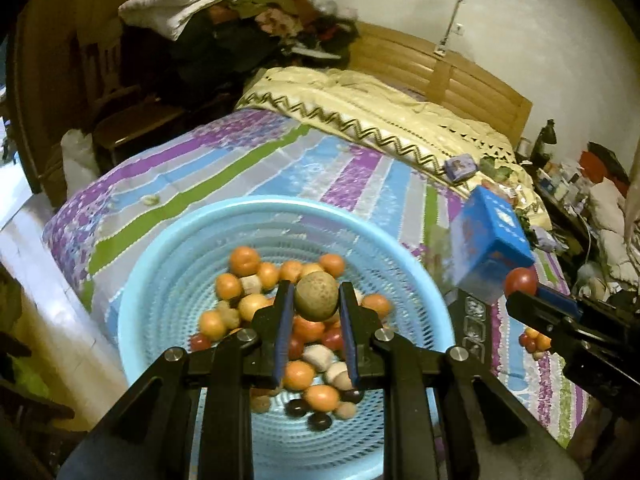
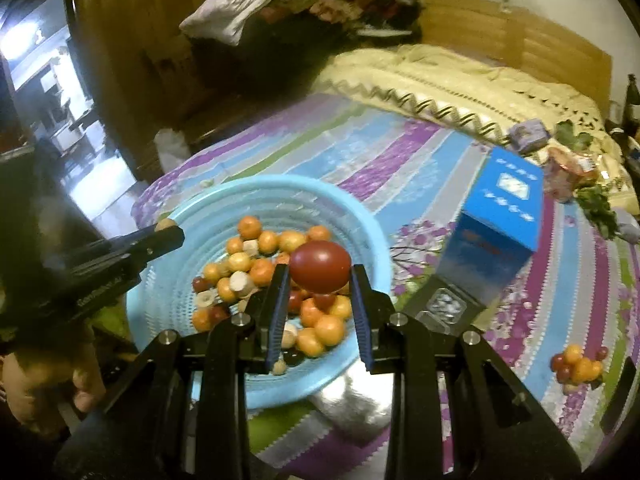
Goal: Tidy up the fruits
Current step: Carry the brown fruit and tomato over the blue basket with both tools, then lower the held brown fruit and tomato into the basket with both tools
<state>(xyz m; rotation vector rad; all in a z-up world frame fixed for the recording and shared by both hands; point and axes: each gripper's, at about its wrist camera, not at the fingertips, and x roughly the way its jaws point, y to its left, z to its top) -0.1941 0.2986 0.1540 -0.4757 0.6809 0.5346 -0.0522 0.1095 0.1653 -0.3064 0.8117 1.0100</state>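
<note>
Left gripper (image 1: 316, 296) jaws pinch a rough tan ball (image 1: 316, 295); right gripper (image 2: 320, 276) jaws clamp a smooth red tomato (image 2: 320, 271), both over the perforated plastic basket (image 1: 168, 280).

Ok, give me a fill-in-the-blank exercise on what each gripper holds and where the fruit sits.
1. The left gripper is shut on a round ____ fruit.
2. The right gripper is shut on a dark ____ fruit.
3. Most fruit lies in a light blue ____.
4. A small fruit pile lies on the ____ bedsheet.

Missing words: brown; red; basket; striped
</note>
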